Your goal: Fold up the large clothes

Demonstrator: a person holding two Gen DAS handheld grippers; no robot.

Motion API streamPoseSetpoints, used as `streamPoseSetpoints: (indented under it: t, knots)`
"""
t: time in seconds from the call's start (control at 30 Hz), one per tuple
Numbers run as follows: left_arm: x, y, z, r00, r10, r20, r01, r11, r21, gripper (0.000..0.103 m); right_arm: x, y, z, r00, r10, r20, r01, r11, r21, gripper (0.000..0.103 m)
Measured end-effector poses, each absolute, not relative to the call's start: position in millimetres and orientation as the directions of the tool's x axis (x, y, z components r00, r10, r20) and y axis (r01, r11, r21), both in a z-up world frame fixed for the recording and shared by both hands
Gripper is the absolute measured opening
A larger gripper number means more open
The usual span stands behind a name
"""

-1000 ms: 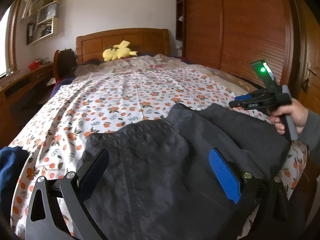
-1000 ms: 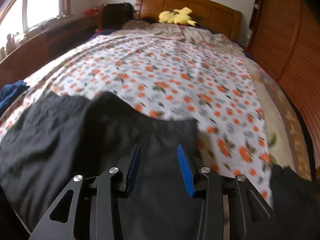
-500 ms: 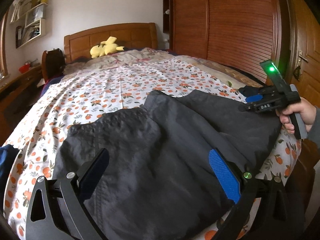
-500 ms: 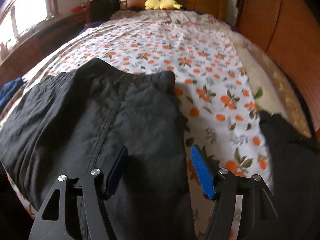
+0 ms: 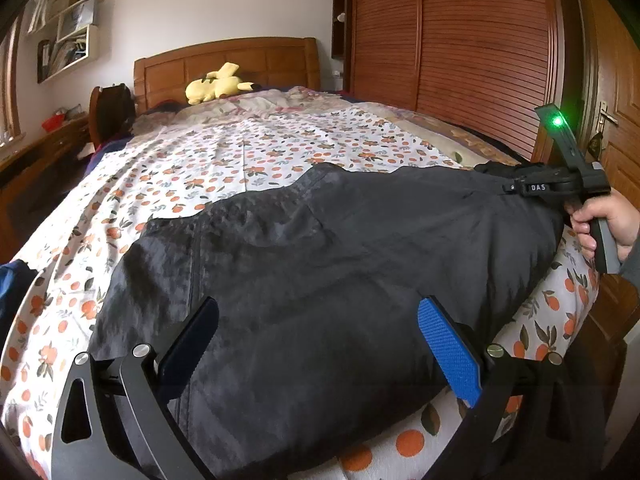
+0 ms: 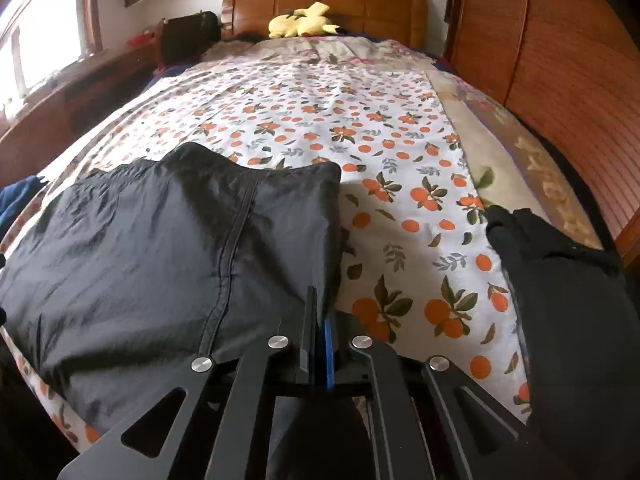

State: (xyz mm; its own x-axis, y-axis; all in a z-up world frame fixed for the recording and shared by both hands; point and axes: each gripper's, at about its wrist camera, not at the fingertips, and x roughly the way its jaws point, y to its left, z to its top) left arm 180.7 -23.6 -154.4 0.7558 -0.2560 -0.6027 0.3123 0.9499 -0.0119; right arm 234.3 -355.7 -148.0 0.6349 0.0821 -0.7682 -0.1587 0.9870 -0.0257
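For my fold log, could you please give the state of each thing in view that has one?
Dark garment: spread flat, unfolded.
Left gripper: open above the garment.
Right gripper: shut on the garment's right edge.
Second dark garment: crumpled at the bed's right edge.

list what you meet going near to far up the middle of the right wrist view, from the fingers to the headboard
right gripper, fingers shut on the edge of the black garment → orange-print bedsheet → pale floral bedding → yellow plush toy → wooden headboard
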Motion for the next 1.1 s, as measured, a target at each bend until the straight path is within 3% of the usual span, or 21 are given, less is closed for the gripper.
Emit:
streamPoseSetpoints:
  t: [0.07, 0.13, 0.3, 0.47, 0.67, 0.97, 1.03, 1.1]
  knots:
    - [178.6, -20.3, -154.5, 0.757, -0.255, -0.602, 0.308, 0.951, -0.016, 0.100, 229.4, -358.4, -140.4, 0.646, 0.093, -0.758, -0.150, 0.989, -0.007, 0.003]
    - [177.0, -17.8, -155.1, 0.757, -0.254, -0.602, 0.303, 0.953, -0.021, 0.100, 221.3, -358.6, -131.3, 0.661, 0.097, -0.744, -0.153, 0.988, -0.006, 0.014]
    - [175.2, -16.4, -155.6, 0.759, -0.251, -0.601, 0.298, 0.954, -0.022, 0.100, 201.0, -354.3, -126.6, 0.684, 0.083, -0.725, -0.163, 0.986, -0.040, 0.056]
    - [174.3, -16.5, -156.5, 0.757, -0.251, -0.604, 0.301, 0.953, -0.019, 0.100, 179.4, -354.7, -134.9, 0.699, 0.035, -0.714, -0.136, 0.987, -0.084, 0.069]
    - [175.6, -18.4, -157.8, 0.753, -0.250, -0.609, 0.301, 0.954, -0.019, 0.100, 170.2, -371.7, -158.3, 0.670, 0.034, -0.742, -0.085, 0.996, -0.031, 0.076]
    - [179.4, -25.0, -171.5, 0.728, -0.241, -0.642, 0.306, 0.952, -0.010, 0.100, 167.4, -375.5, -180.2, 0.618, 0.106, -0.779, -0.069, 0.994, 0.081, 0.077]
    - [180.6, -26.0, -175.0, 0.721, -0.238, -0.650, 0.306, 0.952, -0.008, 0.100, 167.1, -376.5, -181.6, 0.610, 0.132, -0.781, -0.074, 0.991, 0.109, 0.073]
    - [181.9, -26.3, -178.3, 0.715, -0.237, -0.657, 0.308, 0.951, -0.009, 0.100, 166.5, -377.1, -182.1, 0.597, 0.182, -0.781, -0.093, 0.983, 0.158, 0.054]
